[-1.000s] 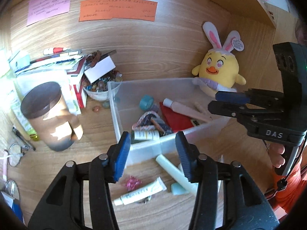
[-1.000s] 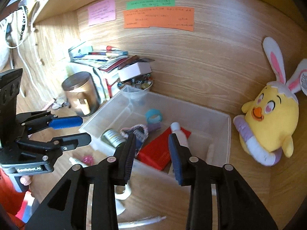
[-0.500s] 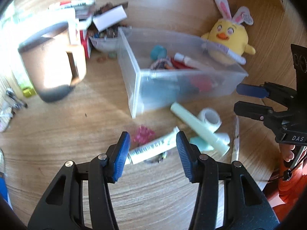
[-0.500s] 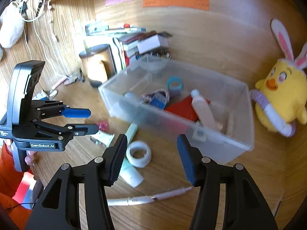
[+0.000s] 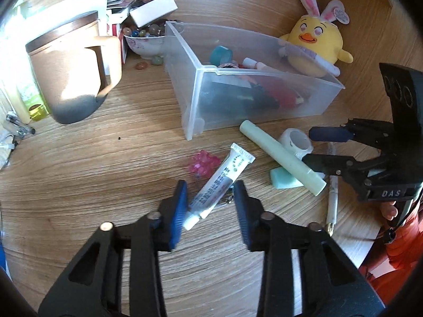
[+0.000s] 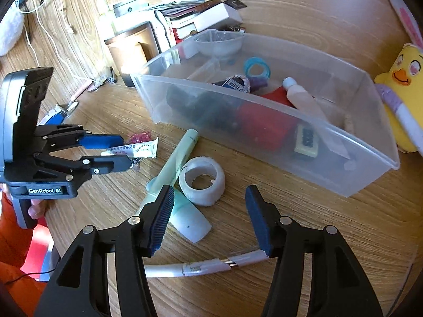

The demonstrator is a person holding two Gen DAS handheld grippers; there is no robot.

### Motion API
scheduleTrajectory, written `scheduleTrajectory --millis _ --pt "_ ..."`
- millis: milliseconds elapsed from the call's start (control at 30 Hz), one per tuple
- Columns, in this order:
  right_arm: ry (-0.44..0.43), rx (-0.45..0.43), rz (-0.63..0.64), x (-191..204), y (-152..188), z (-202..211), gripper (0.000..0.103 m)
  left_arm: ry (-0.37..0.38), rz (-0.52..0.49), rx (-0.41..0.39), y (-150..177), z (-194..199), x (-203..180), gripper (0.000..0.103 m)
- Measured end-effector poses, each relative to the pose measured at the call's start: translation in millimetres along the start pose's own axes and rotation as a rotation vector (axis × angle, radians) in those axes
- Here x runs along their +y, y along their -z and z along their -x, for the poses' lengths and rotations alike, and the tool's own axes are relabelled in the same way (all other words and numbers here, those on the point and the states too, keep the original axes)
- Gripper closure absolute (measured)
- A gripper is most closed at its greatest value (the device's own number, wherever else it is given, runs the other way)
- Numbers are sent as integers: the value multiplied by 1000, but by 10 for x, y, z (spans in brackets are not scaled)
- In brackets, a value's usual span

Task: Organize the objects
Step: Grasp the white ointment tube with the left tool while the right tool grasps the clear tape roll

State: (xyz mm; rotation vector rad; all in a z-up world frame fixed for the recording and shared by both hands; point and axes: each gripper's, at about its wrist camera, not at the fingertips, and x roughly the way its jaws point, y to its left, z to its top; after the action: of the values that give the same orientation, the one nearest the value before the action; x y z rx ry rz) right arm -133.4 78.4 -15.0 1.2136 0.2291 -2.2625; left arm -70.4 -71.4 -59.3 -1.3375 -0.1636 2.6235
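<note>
Left gripper has dropped from above the bin to straddle the tube.

Its jaws are spread, with the tube lying on the desk between them, ungripped. The right gripper, jaws also apart and empty, hovers near the tape roll and green stick, in front of the bin.

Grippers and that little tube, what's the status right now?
Left gripper open, straddling the tube on the desk. Right gripper open, empty, above the tape roll. Pink trinket beside the tube.
</note>
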Motion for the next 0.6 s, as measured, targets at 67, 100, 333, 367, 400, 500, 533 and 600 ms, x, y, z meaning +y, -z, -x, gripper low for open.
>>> scheduleTrajectory --millis 67,100,333,367,400,500,533,600 --pt "-1 2 -2 6 -8 -30 51 8 -6 -1 23 16 10 76" --pt "-2 2 -5 7 -13 -47 51 7 -13 -1 32 20 0 78" --pt "15 -12 -12 26 -51 -123 55 -48 -102 -4 38 -28 -174 78" --pt "16 -18 -14 27 -49 -119 58 -51 -107 -4 29 -34 -184 78" --pt "16 -20 -12 32 -51 -120 65 -53 -112 -5 23 -42 -192 81" --pt "14 -26 -12 33 -50 -119 68 -54 -117 -5 8 -65 -212 88" --pt "21 -34 -11 36 -45 -110 68 -59 -119 -7 16 -65 -222 88" --pt "28 -46 -10 37 -37 -86 68 -74 -122 -12 23 -63 -245 88"
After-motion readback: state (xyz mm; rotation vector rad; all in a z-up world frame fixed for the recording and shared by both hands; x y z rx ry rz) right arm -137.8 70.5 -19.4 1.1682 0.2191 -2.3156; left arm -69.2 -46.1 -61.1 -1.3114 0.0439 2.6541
